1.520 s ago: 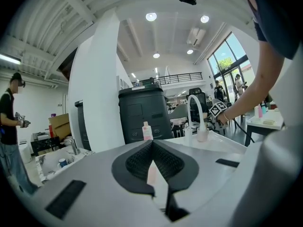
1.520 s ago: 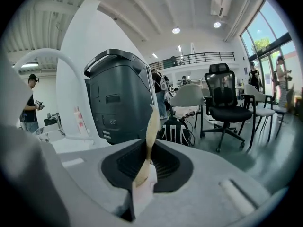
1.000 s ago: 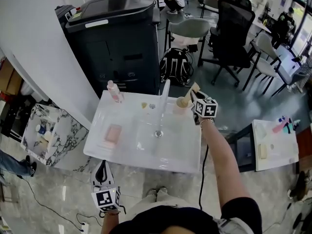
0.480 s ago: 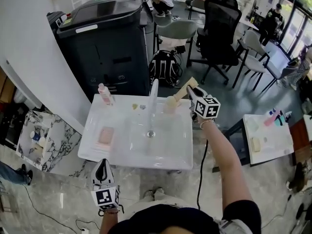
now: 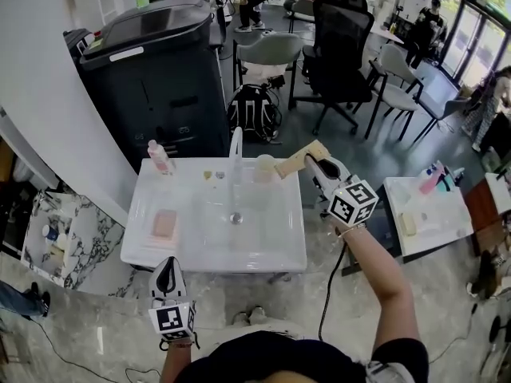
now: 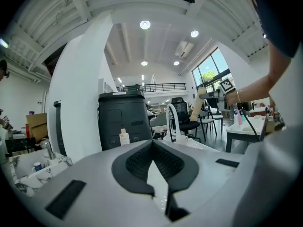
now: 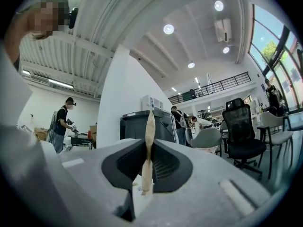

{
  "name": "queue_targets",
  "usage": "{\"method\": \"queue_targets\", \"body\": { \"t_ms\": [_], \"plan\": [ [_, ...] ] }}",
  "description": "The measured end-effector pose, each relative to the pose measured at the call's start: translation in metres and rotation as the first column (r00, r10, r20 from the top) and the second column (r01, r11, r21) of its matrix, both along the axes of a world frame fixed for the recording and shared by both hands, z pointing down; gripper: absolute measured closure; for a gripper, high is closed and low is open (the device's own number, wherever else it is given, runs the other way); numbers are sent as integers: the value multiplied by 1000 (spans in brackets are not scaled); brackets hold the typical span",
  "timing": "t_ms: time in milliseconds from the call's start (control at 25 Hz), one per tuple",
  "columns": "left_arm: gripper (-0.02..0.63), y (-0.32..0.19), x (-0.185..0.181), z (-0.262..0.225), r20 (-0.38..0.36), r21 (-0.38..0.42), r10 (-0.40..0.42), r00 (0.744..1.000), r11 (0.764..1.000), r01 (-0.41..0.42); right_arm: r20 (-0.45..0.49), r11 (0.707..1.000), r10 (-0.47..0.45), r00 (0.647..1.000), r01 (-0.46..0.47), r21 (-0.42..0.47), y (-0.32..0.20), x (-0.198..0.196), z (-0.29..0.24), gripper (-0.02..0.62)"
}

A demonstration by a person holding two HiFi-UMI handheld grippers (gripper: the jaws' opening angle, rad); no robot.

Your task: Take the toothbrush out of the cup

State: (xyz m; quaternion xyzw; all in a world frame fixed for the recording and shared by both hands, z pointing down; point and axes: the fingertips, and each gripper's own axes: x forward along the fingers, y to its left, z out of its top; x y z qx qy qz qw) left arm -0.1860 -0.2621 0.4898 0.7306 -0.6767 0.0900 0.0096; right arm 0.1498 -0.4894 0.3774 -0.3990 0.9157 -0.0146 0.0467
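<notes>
1. White ceramic sink counter (image 5: 144,250): there is bare flat space beside the basin. I judge that the safest spot to lay the brush, away from the tall white faucet (image 5: 235,144).
2. Left gripper (image 5: 166,266): hangs at the counter's near edge, jaws together with nothing in them. Not needed here, so best left clear.
3. Right gripper (image 5: 318,164): at the far right corner, jaws clamped on the brush handle. Needs a firm squeeze, since the thin handle could pivot.
4. Pale plastic cup (image 5: 264,168): upright just beside the faucet. Pull up and away to avoid tipping it.
5. Tan wooden toothbrush (image 5: 297,159): tilted, with its lower end at the cup's rim. Cannot tell if it is fully clear, so raise before swinging sideways.
</notes>
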Motion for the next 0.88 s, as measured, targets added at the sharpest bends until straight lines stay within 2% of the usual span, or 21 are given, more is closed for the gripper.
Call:
{"method": "queue_targets", "body": {
  "t_ms": [160, 320, 440, 680, 880],
  "plan": [
    [603, -1, 6, -2, 2, 8, 29, 1000, 1000, -29, -3, 999, -4, 1000, 4, 51, 47, 8, -10, 560],
    [603, 0, 9, -1, 6, 0, 54, 999, 999, -54, -51, 995, -42, 998, 46, 86, 93, 8, -11, 560],
    [603, 0, 10, -2, 7, -1, 70, 997, 998, -70, -42, 995, -46, 998, 50, 87, 123, 11, -7, 560],
    [603, -5, 16, -4, 20, -2, 109, 994, 994, -109, -34, 998, -3, 999, 5, 55, 169, 14, 16, 560],
    [603, -10, 20, -5, 27, 5, 131, 991, 991, -131, -66, 994, 87, 994, -82, 76, 195, 12, 35, 560]
  ]
}}
